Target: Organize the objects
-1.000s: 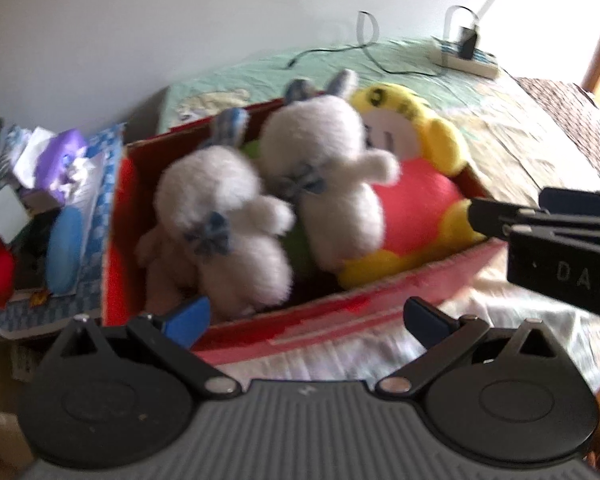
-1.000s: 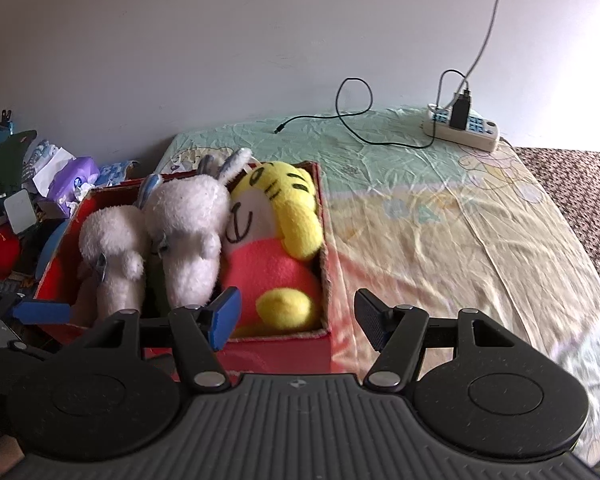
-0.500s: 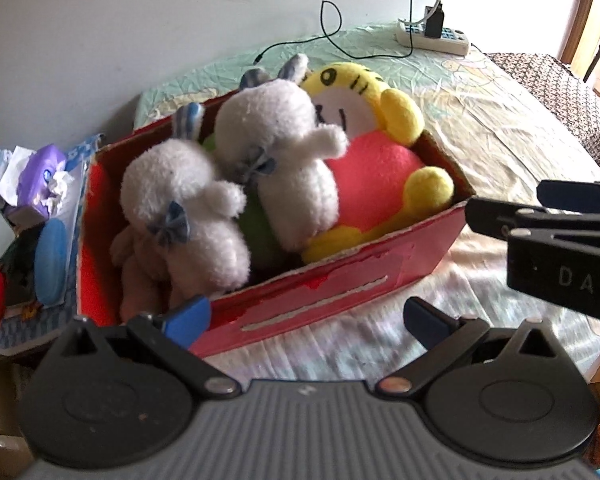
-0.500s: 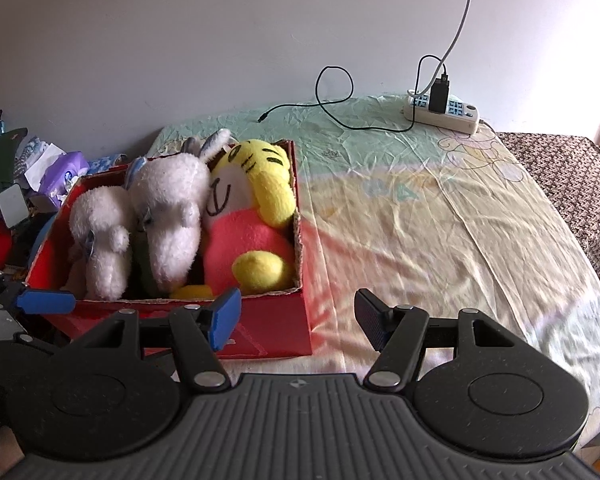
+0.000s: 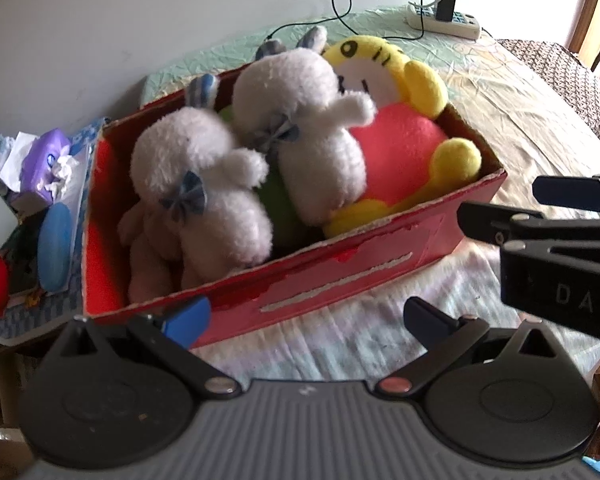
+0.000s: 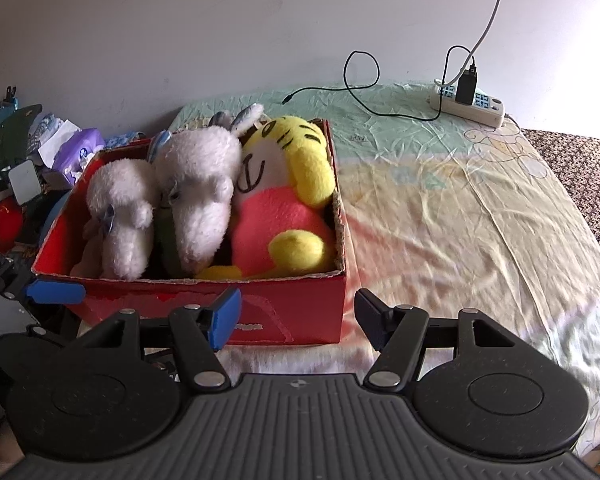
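A red cardboard box [image 5: 340,280] [image 6: 300,304] stands on the bed near its left edge. Inside lie two white plush rabbits [image 5: 204,184] [image 5: 300,120] and a yellow tiger in a pink shirt [image 5: 400,148] [image 6: 284,208], with something green wedged between the rabbits. My left gripper [image 5: 306,316] is open just in front of the box's long wall, nothing between its fingers. My right gripper [image 6: 296,316] [image 5: 500,202] is open too, empty, close to the box's right front corner. In the right wrist view, the left gripper [image 6: 26,284] shows at the box's left corner.
A power strip [image 6: 466,100] with a charger and a black cable [image 6: 360,80] lie at the far side of the sheet [image 6: 460,220]. Left of the box is clutter: a purple tissue pack [image 5: 44,164], a blue oval case [image 5: 54,248], a red item [image 6: 2,220]. A brown patterned cover [image 6: 580,176] lies at the right.
Both views now take in a little more of the box's front wall and the bed. Box and toys have kept their places, and both grippers stay open.
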`<state>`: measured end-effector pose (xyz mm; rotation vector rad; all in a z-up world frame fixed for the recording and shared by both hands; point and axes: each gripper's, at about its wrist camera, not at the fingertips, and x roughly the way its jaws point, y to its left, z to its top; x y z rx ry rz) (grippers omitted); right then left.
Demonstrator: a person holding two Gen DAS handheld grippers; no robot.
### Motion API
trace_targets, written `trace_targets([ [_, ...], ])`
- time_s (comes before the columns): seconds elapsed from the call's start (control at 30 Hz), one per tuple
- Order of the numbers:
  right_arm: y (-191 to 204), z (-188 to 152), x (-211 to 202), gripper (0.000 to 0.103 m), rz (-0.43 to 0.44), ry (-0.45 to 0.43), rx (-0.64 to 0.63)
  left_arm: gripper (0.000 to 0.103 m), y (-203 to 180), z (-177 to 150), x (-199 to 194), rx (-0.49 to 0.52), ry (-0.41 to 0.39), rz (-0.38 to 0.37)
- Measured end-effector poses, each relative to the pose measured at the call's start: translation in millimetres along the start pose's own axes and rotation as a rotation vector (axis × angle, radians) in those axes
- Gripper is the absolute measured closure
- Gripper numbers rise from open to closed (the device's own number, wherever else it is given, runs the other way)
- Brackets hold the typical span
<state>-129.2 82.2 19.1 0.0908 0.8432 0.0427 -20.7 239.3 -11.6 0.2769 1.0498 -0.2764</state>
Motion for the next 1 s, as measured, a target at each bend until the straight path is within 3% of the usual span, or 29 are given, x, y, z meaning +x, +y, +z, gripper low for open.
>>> trace_targets([
  [0.37, 1, -6, 7, 0.037, -0.001, 0.022, 0.024, 0.000, 4, -1, 8, -0.022, 0.019, -0.023],
  [1.0, 16, -2, 14, 0.037, 0.037, 0.031, -0.007, 0.001, 26, -5, 10, -0.106, 0.009, 0.031],
])
